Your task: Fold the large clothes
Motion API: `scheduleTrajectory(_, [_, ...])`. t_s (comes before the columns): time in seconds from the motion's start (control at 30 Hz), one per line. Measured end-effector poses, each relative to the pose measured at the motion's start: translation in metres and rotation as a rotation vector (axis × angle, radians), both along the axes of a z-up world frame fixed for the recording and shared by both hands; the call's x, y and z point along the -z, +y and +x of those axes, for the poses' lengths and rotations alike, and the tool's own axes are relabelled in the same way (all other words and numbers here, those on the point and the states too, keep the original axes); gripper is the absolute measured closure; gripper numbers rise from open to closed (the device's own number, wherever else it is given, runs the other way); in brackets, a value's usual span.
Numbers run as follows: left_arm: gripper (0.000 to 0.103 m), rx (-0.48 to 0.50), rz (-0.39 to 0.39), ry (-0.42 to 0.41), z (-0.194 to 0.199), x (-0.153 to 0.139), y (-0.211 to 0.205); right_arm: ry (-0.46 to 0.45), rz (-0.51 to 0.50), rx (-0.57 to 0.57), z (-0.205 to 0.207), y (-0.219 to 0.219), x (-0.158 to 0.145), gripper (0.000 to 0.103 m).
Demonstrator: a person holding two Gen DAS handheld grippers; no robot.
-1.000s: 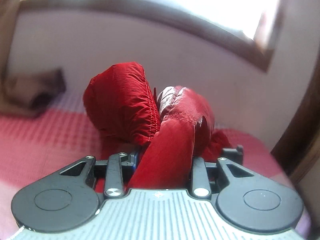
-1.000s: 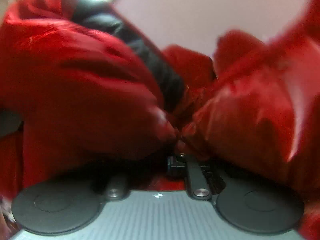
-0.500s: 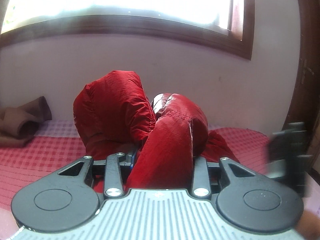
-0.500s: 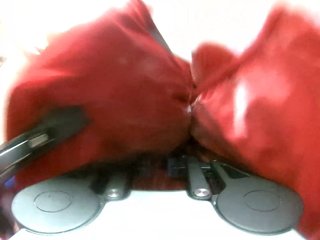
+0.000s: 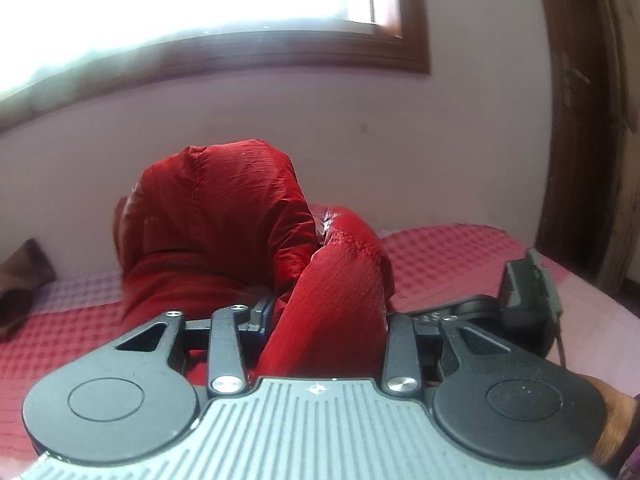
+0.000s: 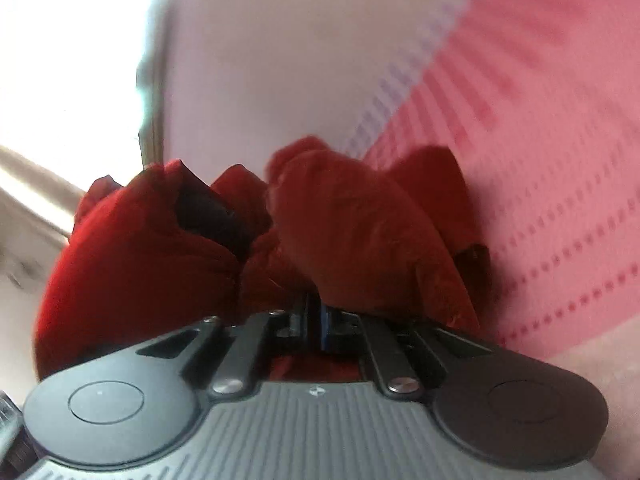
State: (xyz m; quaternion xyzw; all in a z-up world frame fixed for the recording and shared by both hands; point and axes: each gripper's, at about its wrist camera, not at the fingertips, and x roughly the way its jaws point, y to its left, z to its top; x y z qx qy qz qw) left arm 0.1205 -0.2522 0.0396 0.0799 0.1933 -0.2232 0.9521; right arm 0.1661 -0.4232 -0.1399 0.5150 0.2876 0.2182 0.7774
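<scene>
A pale wall (image 5: 360, 128) fills the background of the left wrist view, with a bright window (image 5: 180, 8) in a dark wooden frame (image 5: 280, 54) across its top and a dark wooden door frame (image 5: 580, 120) at the right edge; below it lies a bed (image 5: 440, 256) covered in a red and pink waffle-textured spread, seen again as a blurred pink checked field in the right wrist view (image 6: 540, 160); on the bed sits the red jacket (image 5: 216, 216), a puffy, shiny, crinkled garment with stitched seams, bunched into rounded lobes that rise in front of the wall; a dark lining or collar (image 6: 208, 212) shows in a fold between two lobes in the right wrist view; the left gripper (image 5: 324, 320) has its jaws fairly wide apart with a thick roll of the jacket's fabric filling the gap between them, so it grips the jacket; the right gripper (image 6: 314, 316) has its jaws drawn nearly together, pinching a thin bunch of the same red fabric right at their tips; that view is motion-blurred; the right gripper's black body (image 5: 524, 296) also shows low at the right of the left wrist view, just beside the jacket; a brown cloth (image 5: 20, 280) lies at the far left on the bed.
</scene>
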Motion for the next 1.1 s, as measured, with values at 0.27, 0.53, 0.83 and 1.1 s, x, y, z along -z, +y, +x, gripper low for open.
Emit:
scheduleTrajectory(0.27, [0.059, 0.059, 0.077, -0.069, -0.008, 0.038, -0.053, 0.036, 0.141, -0.025, 0.002, -0.03, 0.026, 0.102])
scheduleTrajectory(0.53, [0.049, 0.069, 0.105, -0.088, -0.01, 0.058, -0.062, 0.007, -0.001, 0.061, -0.021, -0.098, -0.024, 0.088])
scheduleTrajectory(0.83, [0.034, 0.103, 0.165, -0.119, -0.017, 0.075, -0.077, -0.198, -0.379, 0.021, -0.02, -0.066, -0.138, 0.011])
scheduleTrajectory(1.1, [0.032, 0.146, 0.165, -0.125, -0.02, 0.063, -0.065, -0.177, -0.757, -0.071, -0.005, -0.023, -0.143, 0.063])
